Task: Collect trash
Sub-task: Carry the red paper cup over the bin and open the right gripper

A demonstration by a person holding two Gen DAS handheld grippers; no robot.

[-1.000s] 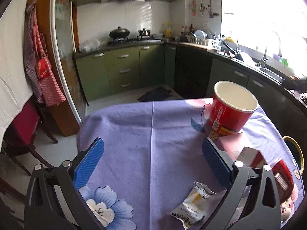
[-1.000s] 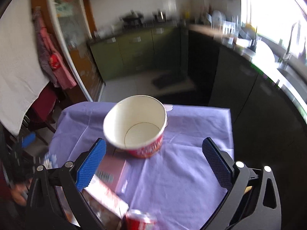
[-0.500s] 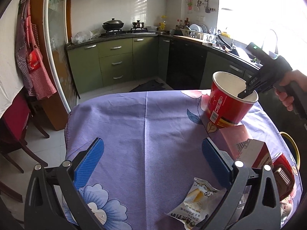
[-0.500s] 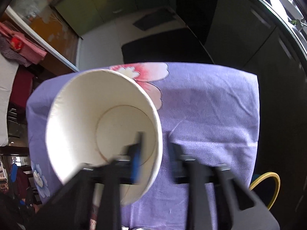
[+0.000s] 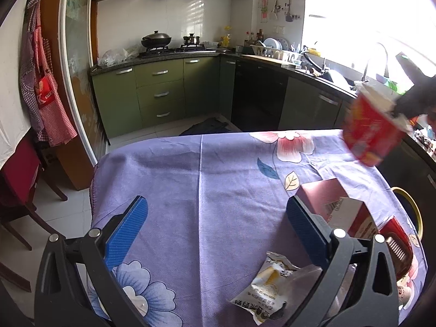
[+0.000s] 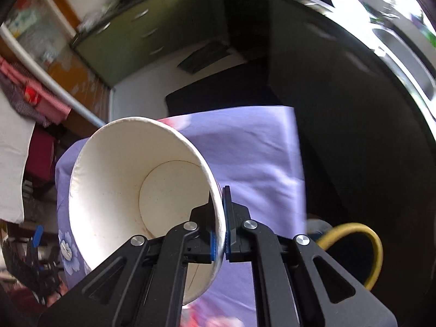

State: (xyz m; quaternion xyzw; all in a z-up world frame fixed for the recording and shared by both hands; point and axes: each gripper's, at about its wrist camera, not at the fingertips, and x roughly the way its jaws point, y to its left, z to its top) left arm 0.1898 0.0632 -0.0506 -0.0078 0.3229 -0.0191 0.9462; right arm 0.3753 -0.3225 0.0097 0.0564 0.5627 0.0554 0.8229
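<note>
Overhead, tilted red paper cup [image 5: 372, 129], white-lined.

Your table [image 5: 218, 179] wears a purple flowered cloth. Near its right edge you have a pink box [image 5: 321, 193], a red-and-white carton [image 5: 354, 218] touching it, and a torn snack wrapper [image 5: 267, 288] toward the near edge

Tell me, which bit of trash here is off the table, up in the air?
The red paper cup: the right gripper pinches its rim, tilted above the tablecloth. The snack wrapper and pink box lie on it.
</note>
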